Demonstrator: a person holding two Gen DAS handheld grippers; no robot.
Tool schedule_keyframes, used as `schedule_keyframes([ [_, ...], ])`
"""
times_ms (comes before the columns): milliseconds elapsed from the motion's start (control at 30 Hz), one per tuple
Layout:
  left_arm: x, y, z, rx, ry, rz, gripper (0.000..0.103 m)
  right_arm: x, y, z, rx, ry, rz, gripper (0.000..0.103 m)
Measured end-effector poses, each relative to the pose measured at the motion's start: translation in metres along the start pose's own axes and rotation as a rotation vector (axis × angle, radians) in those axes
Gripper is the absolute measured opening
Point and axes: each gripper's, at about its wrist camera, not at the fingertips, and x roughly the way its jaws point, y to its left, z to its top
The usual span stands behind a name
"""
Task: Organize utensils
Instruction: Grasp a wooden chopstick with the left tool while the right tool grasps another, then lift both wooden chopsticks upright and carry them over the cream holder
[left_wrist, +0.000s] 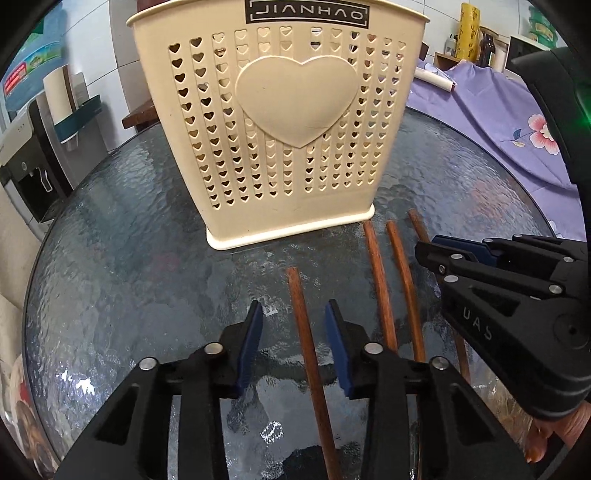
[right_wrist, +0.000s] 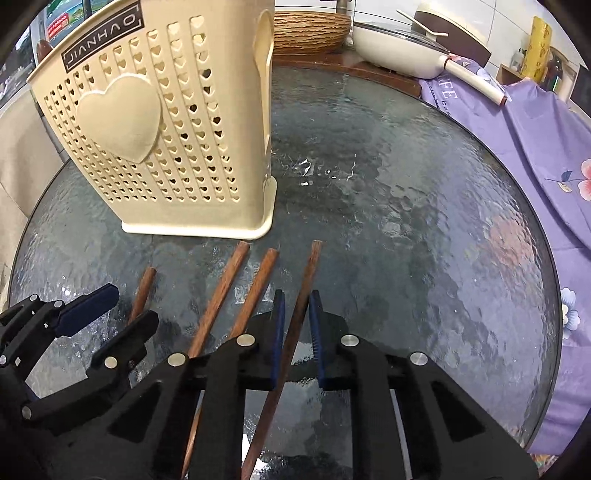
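Observation:
A cream perforated utensil holder (left_wrist: 280, 122) with a raised heart stands upright on the round glass table; it also shows in the right wrist view (right_wrist: 159, 136). Several brown wooden chopsticks lie side by side in front of it. My left gripper (left_wrist: 294, 321) is open, its jaws on either side of the leftmost chopstick (left_wrist: 304, 332) without touching it. My right gripper (right_wrist: 295, 314) is open a little, its blue pads close on either side of the rightmost chopstick (right_wrist: 301, 314), with small gaps. Two other chopsticks (right_wrist: 236, 284) lie between them.
The textured glass table (right_wrist: 406, 206) ends at a round rim. A purple floral cloth (right_wrist: 546, 147) lies at the right. A white pan (right_wrist: 399, 48) and a woven bowl (right_wrist: 310, 33) sit behind the table. A water dispenser (left_wrist: 33, 162) stands left.

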Motion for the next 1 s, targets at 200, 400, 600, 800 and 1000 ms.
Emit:
schedule_keyframes([
  [200,0.0,0.004,-0.001,0.001,-0.012,0.016,0.01,0.001,0.002,0.0,-0.021,-0.01,0.012,0.01],
  [400,-0.001,0.008,-0.001,-0.007,-0.006,0.004,0.008,-0.001,0.0,-0.004,-0.032,-0.015,0.027,0.01],
  [600,-0.001,0.006,-0.003,0.002,-0.004,0.005,0.007,-0.002,0.004,-0.008,-0.044,-0.024,0.014,0.01],
  [800,-0.001,0.007,-0.002,0.004,-0.002,0.003,0.007,-0.007,0.004,-0.015,-0.038,-0.036,0.024,0.01],
  [1000,-0.003,0.018,0.002,-0.058,0.006,-0.071,0.007,-0.014,-0.001,-0.022,-0.017,-0.061,0.056,0.007],
])
